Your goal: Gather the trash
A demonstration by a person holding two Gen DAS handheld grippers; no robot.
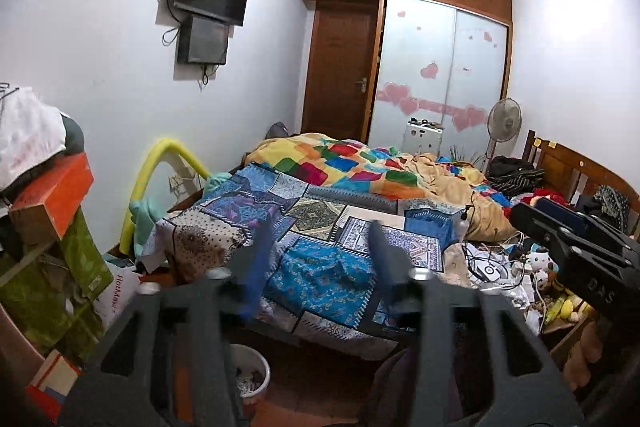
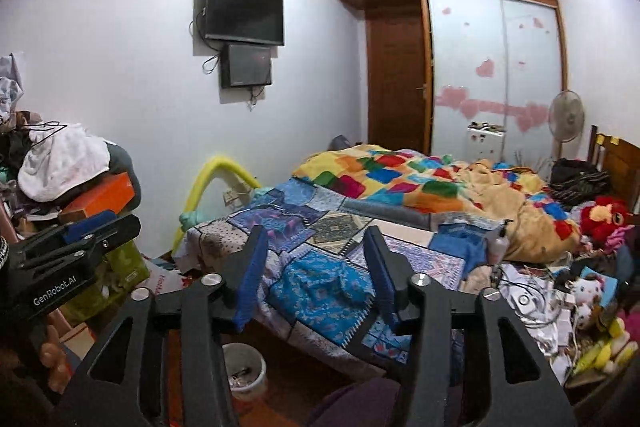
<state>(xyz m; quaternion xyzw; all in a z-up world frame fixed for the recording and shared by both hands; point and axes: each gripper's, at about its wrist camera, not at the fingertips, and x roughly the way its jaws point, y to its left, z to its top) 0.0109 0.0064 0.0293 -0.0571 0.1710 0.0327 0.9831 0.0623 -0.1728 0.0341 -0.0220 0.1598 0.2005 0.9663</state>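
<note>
My left gripper (image 1: 318,259) is open and empty, held above the foot of a bed with a blue patchwork cover (image 1: 320,267). My right gripper (image 2: 316,263) is open and empty too, over the same cover (image 2: 320,279). Each gripper shows in the other's view: the right one at the right edge (image 1: 576,247), the left one at the left edge (image 2: 80,239). A white bin (image 1: 250,375) with scraps inside stands on the floor below the bed's foot; it also shows in the right wrist view (image 2: 244,371). Crumpled paper and cables (image 2: 528,299) litter the bed's right side.
A multicoloured blanket (image 1: 352,163) and a tan one lie on the bed. Soft toys (image 2: 600,215) pile at the right. Stacked boxes and clothes (image 1: 52,203) crowd the left. A yellow foam-padded rail (image 1: 160,167) stands by the wall. A fan (image 1: 504,123) and a wardrobe stand behind.
</note>
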